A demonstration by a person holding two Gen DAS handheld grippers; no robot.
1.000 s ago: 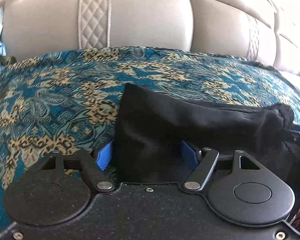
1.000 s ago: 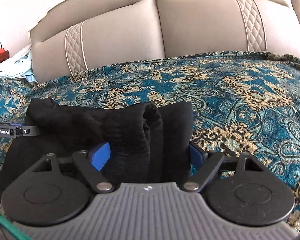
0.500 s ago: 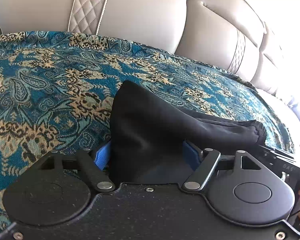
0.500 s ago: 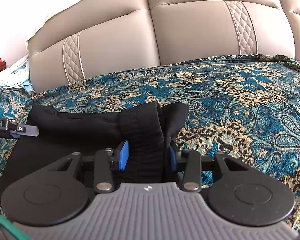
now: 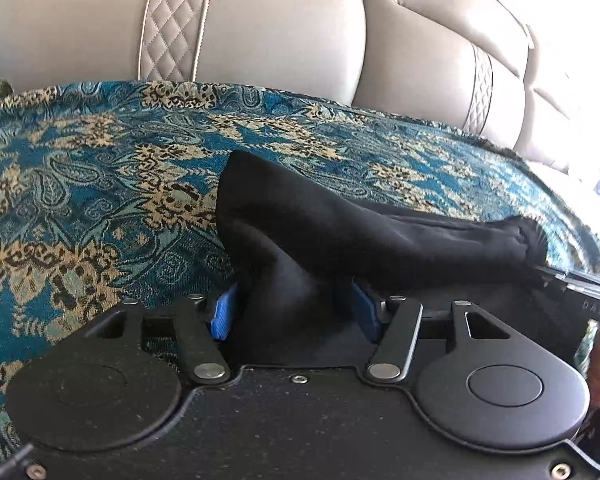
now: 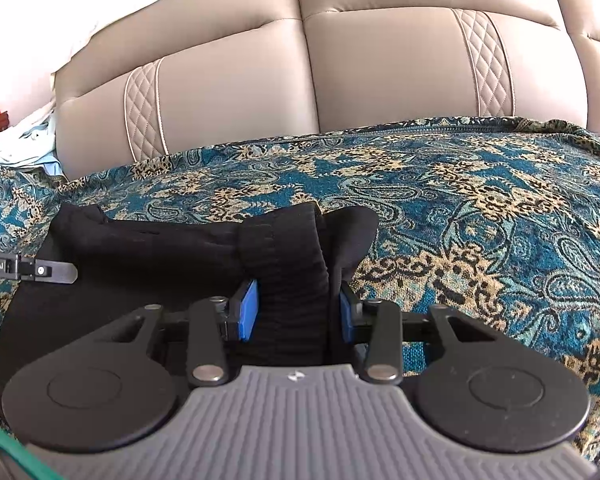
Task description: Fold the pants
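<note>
Between the blue fingers [image 6: 248,312] of the right gripper [image 6: 294,312] a ribbed band of the black pants [image 6: 172,248] is clamped – the pads are pressed against both sides of the bunched cloth, which is raised in a ridge just ahead of them. In the left wrist view the left gripper [image 5: 294,308] is seen closed on another gathered part of the same pants [image 5: 340,232], the cloth being pinched into a narrow neck between its blue fingers [image 5: 222,314] and spread wider beyond them.

From each grip the garment is drawn sideways toward the other tool: in the right wrist view it is stretched to the left, where a tip of the left gripper is seen at the frame edge against the cloth; in the left wrist view it is stretched to the right, ending in a rounded, gathered end beside the black body of the right gripper. The long axis of the pants is thus laid across both views, roughly parallel to the sofa back, with a peaked corner lifted at the left end.

The pants are carried on a teal and gold patterned cover [image 6: 480,208] – it is spread over the seat of a beige leather sofa [image 6: 380,68], whose quilted panels are seen behind. Pale cloth [image 6: 24,140] is seen at the far left of the right wrist view
</note>
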